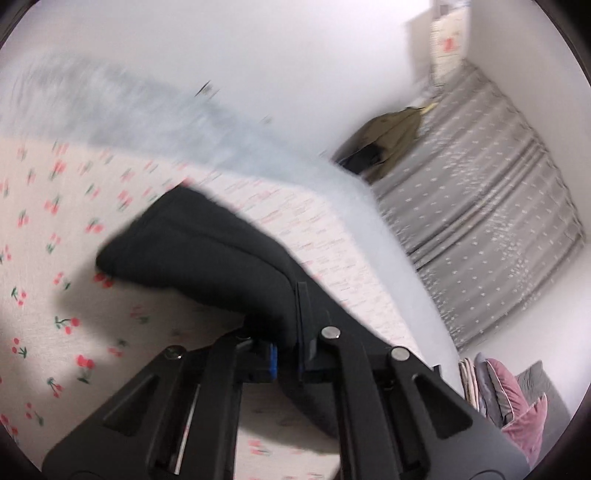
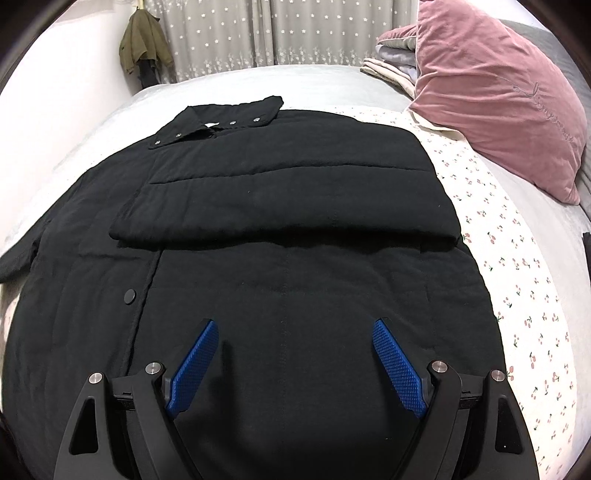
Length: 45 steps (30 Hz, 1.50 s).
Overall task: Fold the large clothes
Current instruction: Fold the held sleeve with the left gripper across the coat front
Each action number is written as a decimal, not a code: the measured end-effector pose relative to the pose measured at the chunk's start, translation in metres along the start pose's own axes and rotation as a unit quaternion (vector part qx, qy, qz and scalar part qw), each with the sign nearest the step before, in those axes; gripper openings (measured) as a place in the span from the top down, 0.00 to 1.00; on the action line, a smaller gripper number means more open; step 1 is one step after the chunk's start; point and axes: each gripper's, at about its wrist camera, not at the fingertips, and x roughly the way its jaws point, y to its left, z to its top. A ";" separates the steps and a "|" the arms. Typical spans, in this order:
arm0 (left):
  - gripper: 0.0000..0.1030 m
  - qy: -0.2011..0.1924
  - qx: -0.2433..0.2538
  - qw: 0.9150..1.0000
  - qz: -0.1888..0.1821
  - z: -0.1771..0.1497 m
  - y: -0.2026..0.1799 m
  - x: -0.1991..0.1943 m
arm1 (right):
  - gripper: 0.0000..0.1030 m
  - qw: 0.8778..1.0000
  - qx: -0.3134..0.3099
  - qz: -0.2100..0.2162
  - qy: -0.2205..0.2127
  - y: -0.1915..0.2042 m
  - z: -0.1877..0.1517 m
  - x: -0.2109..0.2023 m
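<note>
Black padded coat (image 2: 280, 229): it lies spread on the bed, collar end away from you, with its snap-button collar (image 2: 218, 122) flat at the far side. It covers most of the cherry-print sheet (image 2: 517, 266).
Fold done: one side is already turned over the body; you see a thick folded band (image 2: 288, 192) across the middle, with a straight lower edge.
Fold left: the other sleeve (image 2: 22, 254) lies out toward the bed edge, and the long lower part near you is flat and unfolded. I judge you are about one third through; the second side and the lengthwise folds remain.
Left gripper (image 1: 288, 354): its fingers are nearly together and pinch a dark piece of the coat (image 1: 207, 258), lifted above the sheet. The picture is blurred by motion, so I cannot say which part of the coat it is.
Right gripper (image 2: 295, 362): its blue pads (image 2: 397, 369) stand wide apart over the lower coat and hold nothing.
Around: a pink velvet pillow (image 2: 498, 107) and stacked blankets (image 2: 391, 62) lie at the right of the bed; an olive jacket (image 2: 144, 44) hangs before the grey star curtain (image 2: 314, 33).
</note>
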 end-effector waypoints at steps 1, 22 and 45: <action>0.92 -0.006 0.010 1.000 -0.010 0.001 -0.010 -0.004 | 0.16 1.000 0.000 -0.001 -0.002 -0.001 0.001 -0.001; 0.93 0.126 0.292 0.931 -0.179 -0.130 -0.230 -0.034 | 0.16 0.999 0.031 0.019 -0.015 -0.021 0.014 -0.009; 0.19 0.274 0.537 0.776 -0.186 -0.218 -0.233 -0.070 | 0.16 0.997 0.025 0.064 -0.034 -0.013 0.019 -0.011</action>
